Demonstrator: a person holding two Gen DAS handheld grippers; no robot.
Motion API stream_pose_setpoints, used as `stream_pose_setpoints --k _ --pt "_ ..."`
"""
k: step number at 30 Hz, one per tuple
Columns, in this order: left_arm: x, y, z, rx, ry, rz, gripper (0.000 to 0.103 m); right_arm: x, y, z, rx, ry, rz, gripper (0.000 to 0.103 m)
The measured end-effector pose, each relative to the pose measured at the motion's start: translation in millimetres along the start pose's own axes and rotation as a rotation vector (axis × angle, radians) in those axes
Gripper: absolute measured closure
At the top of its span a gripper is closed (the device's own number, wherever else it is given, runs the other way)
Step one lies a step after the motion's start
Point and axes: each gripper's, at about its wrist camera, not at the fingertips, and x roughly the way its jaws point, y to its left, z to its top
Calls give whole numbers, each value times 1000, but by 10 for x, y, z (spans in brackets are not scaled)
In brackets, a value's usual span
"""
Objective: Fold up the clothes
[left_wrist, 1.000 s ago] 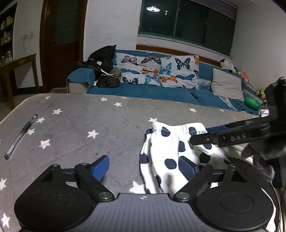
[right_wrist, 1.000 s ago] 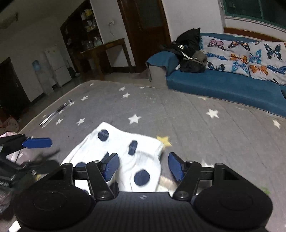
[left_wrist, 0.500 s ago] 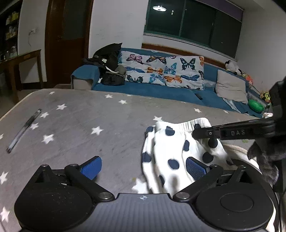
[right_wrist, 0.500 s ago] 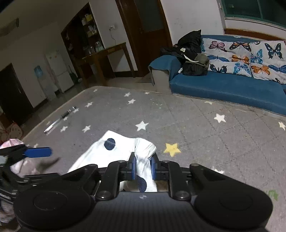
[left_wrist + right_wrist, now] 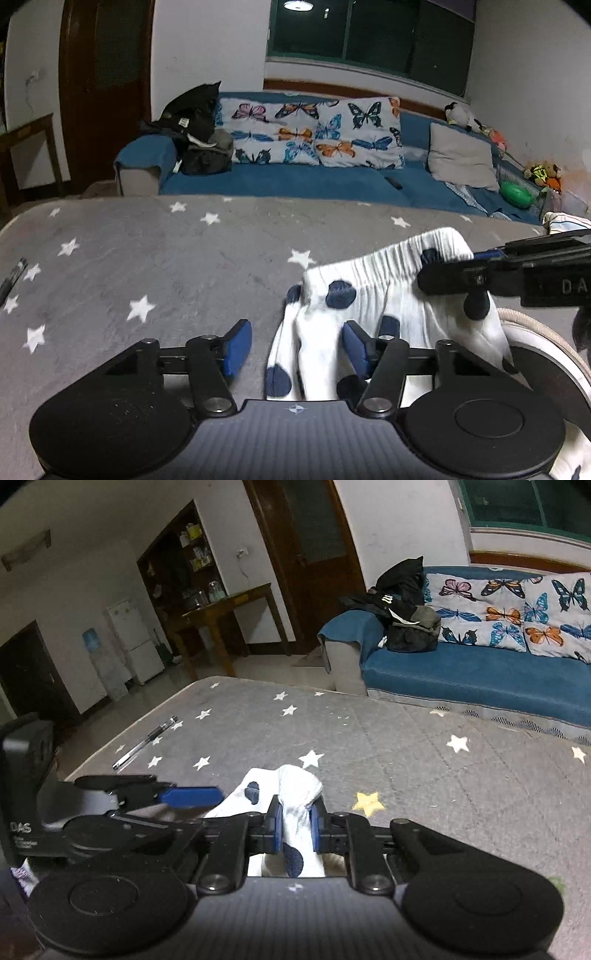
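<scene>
The white garment with dark blue dots point(image 5: 373, 310) is lying rumpled on the grey star-printed bed cover point(image 5: 155, 258), near its front edge, with the elastic waistband turned toward the blue sofa point(image 5: 295, 184); a bunched corner of it is clamped between the pads of the right claw point(image 5: 296, 821), which is drawn tight on the cloth; the left claw point(image 5: 295, 345) is closing, its pads not yet pressing, with the garment's left edge caught between them; the second grip is judged the step in hand; it is best made on the hem alone, so that the cover beneath is not pinched as well; both corners should then be lifted level and pulled gently apart, so that the cloth is spread flat before any fold is laid; the pen point(image 5: 146, 742) at the far edge is well apart.
</scene>
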Motion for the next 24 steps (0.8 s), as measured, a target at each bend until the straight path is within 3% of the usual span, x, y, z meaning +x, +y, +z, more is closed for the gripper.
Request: stream_pose_setpoints --k 2,5,15,24 --pt "6 3 10 -12 4 -29 80 -1 9 -7 0 -1 1 90" --pt "-45 -17 9 -29 -3 -55 91 -23 19 -18 14 -7 1 90" --pt "-750 -115 20 -62 -117 -133 93 -598 246 -100 39 -72 44 90" --pt "-1711 -274 -279 -31 -184 -211 93 -1387 811 -339 -32 -108 101 90"
